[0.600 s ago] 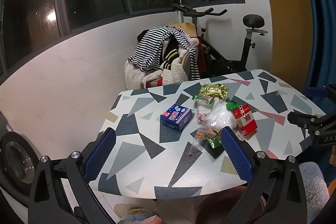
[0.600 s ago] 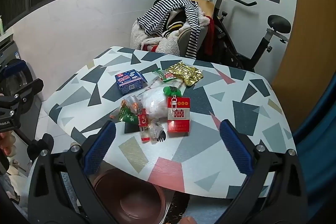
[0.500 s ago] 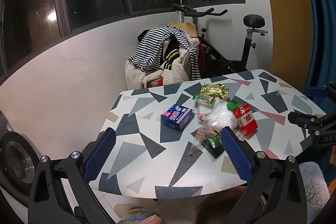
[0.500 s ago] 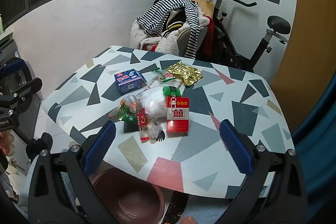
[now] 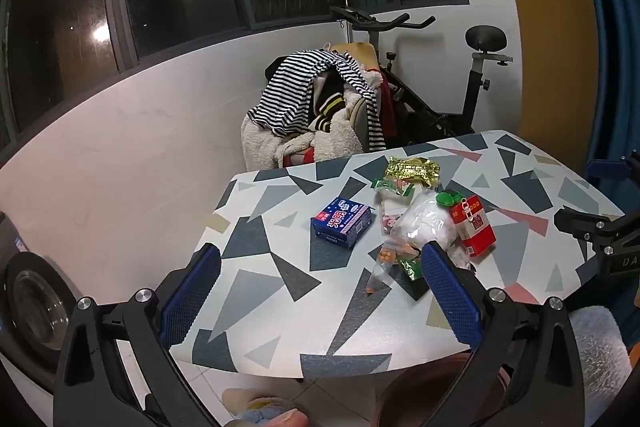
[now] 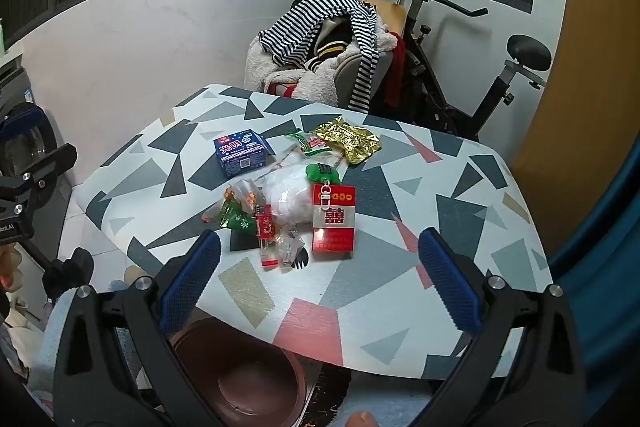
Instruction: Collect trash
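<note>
A heap of trash lies mid-table: a blue box (image 6: 241,152) (image 5: 341,221), a gold foil wrapper (image 6: 347,139) (image 5: 412,169), a white plastic bag (image 6: 289,194) (image 5: 427,228), a red cigarette pack (image 6: 333,223) (image 5: 473,225), green wrappers (image 6: 236,216) and a red lighter (image 6: 265,231). A brown bin (image 6: 240,373) stands on the floor under the table's near edge. My left gripper (image 5: 320,297) is open and empty above the near table edge. My right gripper (image 6: 318,277) is open and empty, in front of the heap.
The table (image 6: 460,227) has a geometric patterned top. Behind it stand a chair piled with striped clothes (image 6: 320,39) and an exercise bike (image 6: 480,75). A washing machine (image 5: 28,307) stands at the left. The right gripper shows in the left wrist view (image 5: 600,239).
Both grippers have shifted only slightly; the view of the table has barely moved. Nothing was picked up.
</note>
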Demonstrator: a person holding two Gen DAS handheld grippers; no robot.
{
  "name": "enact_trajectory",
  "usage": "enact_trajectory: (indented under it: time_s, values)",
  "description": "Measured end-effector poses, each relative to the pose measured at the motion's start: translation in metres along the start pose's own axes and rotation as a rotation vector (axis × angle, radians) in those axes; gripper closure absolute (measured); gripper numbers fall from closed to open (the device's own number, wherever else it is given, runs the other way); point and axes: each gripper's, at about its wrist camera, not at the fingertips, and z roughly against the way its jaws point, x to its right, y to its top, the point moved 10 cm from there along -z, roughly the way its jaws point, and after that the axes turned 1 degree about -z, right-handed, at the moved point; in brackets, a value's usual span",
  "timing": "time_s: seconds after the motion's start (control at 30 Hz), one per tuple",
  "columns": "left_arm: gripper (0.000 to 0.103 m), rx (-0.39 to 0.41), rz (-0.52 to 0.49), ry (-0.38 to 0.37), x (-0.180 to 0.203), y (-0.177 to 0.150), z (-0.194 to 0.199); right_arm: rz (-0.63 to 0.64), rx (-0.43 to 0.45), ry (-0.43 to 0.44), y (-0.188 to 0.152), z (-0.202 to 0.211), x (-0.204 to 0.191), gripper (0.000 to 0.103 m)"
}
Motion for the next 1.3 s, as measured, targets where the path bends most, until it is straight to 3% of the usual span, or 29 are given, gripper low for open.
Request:
enact_trajectory:
  time_s: [1.3]
  values:
    - [0.005,-0.002,-0.004,-0.002,-0.001,-0.002,0.000,-0.003,-0.002,-0.008,-0.002,0.002,0.012,0.006]
